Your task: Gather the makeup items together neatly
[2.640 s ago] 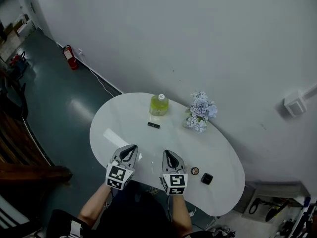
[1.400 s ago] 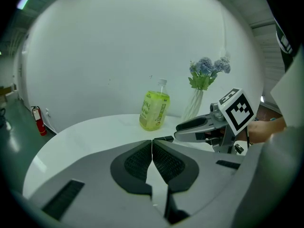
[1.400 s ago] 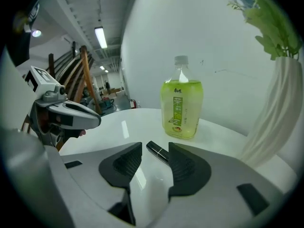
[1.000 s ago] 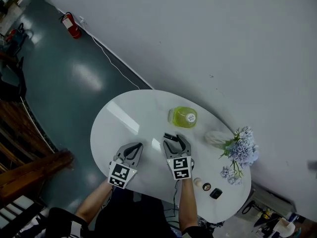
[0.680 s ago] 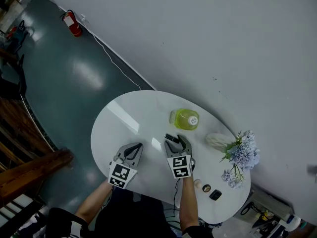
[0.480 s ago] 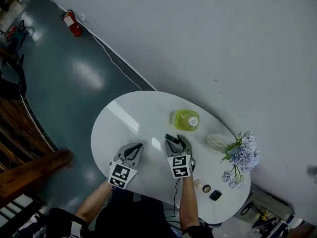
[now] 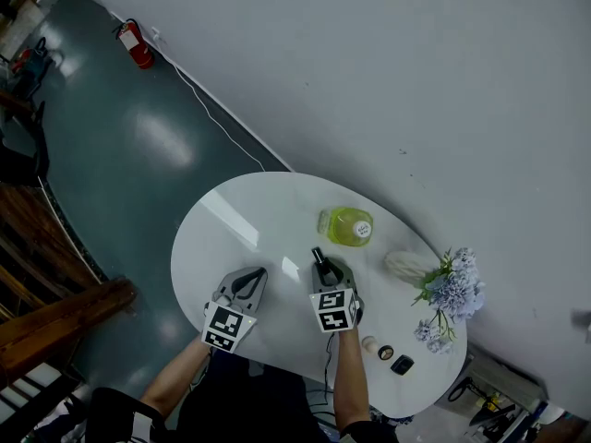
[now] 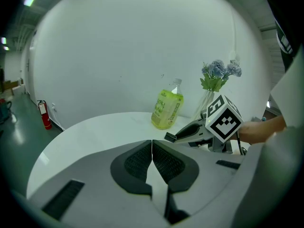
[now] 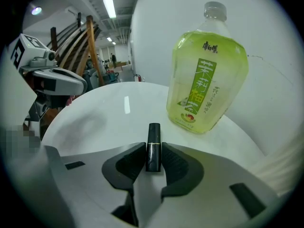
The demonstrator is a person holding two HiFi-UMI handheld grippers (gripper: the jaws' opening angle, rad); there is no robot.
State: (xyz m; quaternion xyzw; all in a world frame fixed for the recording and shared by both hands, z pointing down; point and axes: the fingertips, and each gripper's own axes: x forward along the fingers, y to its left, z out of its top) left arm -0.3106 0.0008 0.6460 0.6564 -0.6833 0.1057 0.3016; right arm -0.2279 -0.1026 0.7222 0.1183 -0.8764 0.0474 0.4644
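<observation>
The right gripper fingers have just closed, pinching the lipstick; left gripper fingers pressed together, idle. Other makeup waits near-right, so gathering looks barely begun.

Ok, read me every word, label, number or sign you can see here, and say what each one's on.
"康师傅": small, at the top of the label on the green bottle.
"茉莉柚茶": large, running down the same label; the last character is less sure.
Small print beside it, and on the bottle cap: too small to read.
Marker cubes: black-and-white squares only, no letters.
Lipstick: no print visible.
</observation>
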